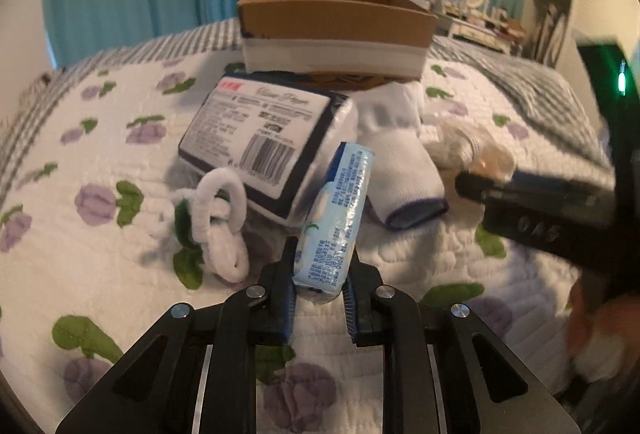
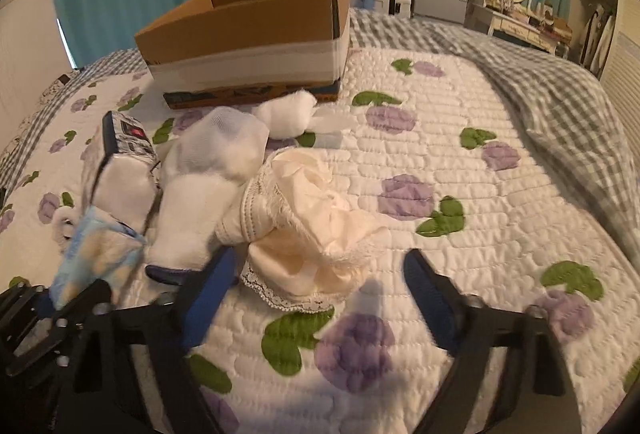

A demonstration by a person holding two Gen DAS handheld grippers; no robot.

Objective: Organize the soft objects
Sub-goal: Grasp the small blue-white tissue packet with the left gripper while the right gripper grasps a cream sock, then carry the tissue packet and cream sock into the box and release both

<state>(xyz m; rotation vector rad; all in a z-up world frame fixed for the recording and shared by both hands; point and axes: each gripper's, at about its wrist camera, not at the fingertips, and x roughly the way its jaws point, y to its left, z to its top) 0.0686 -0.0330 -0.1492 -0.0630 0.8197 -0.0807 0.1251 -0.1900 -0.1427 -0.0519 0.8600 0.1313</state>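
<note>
My left gripper [image 1: 320,288] is shut on a small light-blue tissue pack [image 1: 336,218] and holds it above the quilt; the pack also shows in the right wrist view [image 2: 94,254]. Behind it lie a large dark-edged tissue pack [image 1: 264,137], a white sock with a dark cuff [image 1: 400,161] and a white fluffy loop [image 1: 218,222]. My right gripper [image 2: 316,274] is open, its fingers on either side of a cream lace-trimmed cloth [image 2: 316,226], low over the quilt. The white sock [image 2: 208,185] lies left of the cloth. An open cardboard box [image 2: 248,41] stands behind the pile.
The floral quilt [image 2: 460,234] covers the bed, with a grey checked blanket [image 2: 560,105] at the right. A white fluffy item [image 2: 288,115] lies against the box front. Teal curtains, a television and a dressing table stand beyond the bed.
</note>
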